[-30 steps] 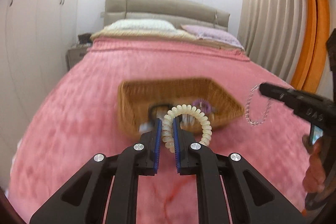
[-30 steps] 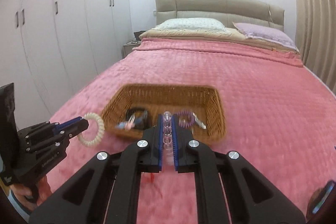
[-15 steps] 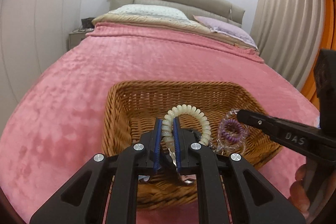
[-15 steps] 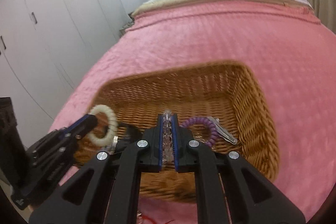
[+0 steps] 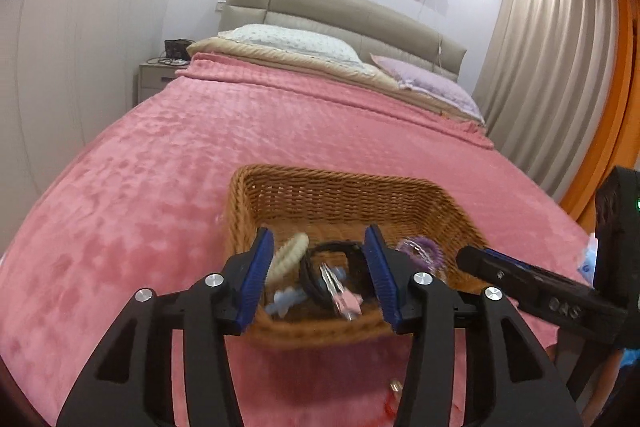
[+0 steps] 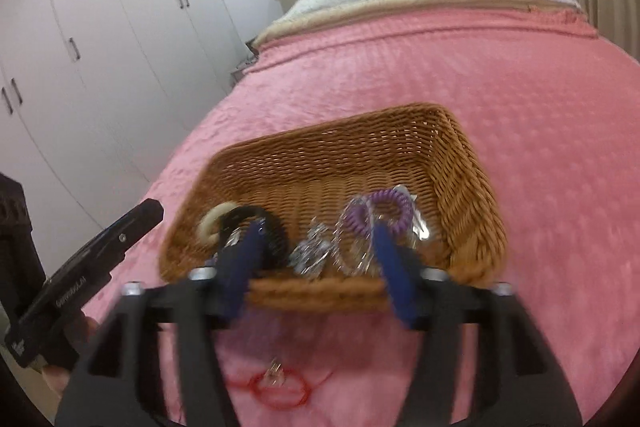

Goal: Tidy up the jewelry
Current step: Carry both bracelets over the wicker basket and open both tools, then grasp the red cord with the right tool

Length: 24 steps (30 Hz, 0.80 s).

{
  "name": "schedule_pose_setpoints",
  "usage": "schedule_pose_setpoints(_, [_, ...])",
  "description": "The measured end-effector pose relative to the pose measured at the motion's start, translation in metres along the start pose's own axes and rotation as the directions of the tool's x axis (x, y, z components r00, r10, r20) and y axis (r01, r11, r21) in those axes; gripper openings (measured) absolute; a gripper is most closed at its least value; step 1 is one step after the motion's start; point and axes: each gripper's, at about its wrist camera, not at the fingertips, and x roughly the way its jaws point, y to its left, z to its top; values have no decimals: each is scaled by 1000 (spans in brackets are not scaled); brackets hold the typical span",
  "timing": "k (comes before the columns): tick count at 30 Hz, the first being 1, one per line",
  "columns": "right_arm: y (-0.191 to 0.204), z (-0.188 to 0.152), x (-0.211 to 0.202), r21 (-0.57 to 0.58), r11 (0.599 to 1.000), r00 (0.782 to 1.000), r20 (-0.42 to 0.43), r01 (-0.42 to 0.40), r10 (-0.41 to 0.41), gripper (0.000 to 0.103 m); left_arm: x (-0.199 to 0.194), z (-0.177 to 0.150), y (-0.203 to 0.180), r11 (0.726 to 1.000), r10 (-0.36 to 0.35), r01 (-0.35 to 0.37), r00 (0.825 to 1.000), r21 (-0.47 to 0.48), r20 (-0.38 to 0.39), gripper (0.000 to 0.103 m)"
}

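From my left camera the near wall of the basket (image 5: 320, 331) is smeared, and my own fingers (image 5: 256, 275) cover part of the cream hair tie (image 5: 290, 253). I can't make out the small pale pieces (image 5: 286, 297) beside it. The red string (image 5: 390, 403) is barely visible at the bottom. My right view is blurred: the silvery tangle (image 6: 314, 255) has no readable shape, and the clear bracelet (image 6: 352, 247) melts into it.

Both grippers' jaws opening; cream coil (image 5: 289, 254) and clear bracelet (image 6: 352, 247) dropped into basket (image 6: 472, 163)
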Motion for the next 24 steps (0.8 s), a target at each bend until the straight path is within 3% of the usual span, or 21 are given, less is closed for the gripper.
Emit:
schedule_pose_setpoints(9, [27,-59,-24,-74,997,997,-80,-5,-1,60,-59,-51,20,996,-56,51,997,-77,-61,59])
schedule_pose_setpoints(15, [-2,-87,5,47,998,981,-190,-35,44,61,-54,-82,32,994,-52,41,993,-104,-104,59])
schedule_pose_setpoints(19, [-5,-89,9,57,998,977,-208,-36,47,60,-43,-90,39,990,-69,51,988,-134,-138,59])
schedule_pose_setpoints(20, [-5,-91,10,53,998,976,-214,-28,39,58,-43,-90,40,989,-73,55,988,-137,-135,59])
schedule_pose_setpoints(24, [4,-93,18,4,1000,972,-235,-8,9,29,-43,-92,39,989,-85,68,988,-129,-131,59])
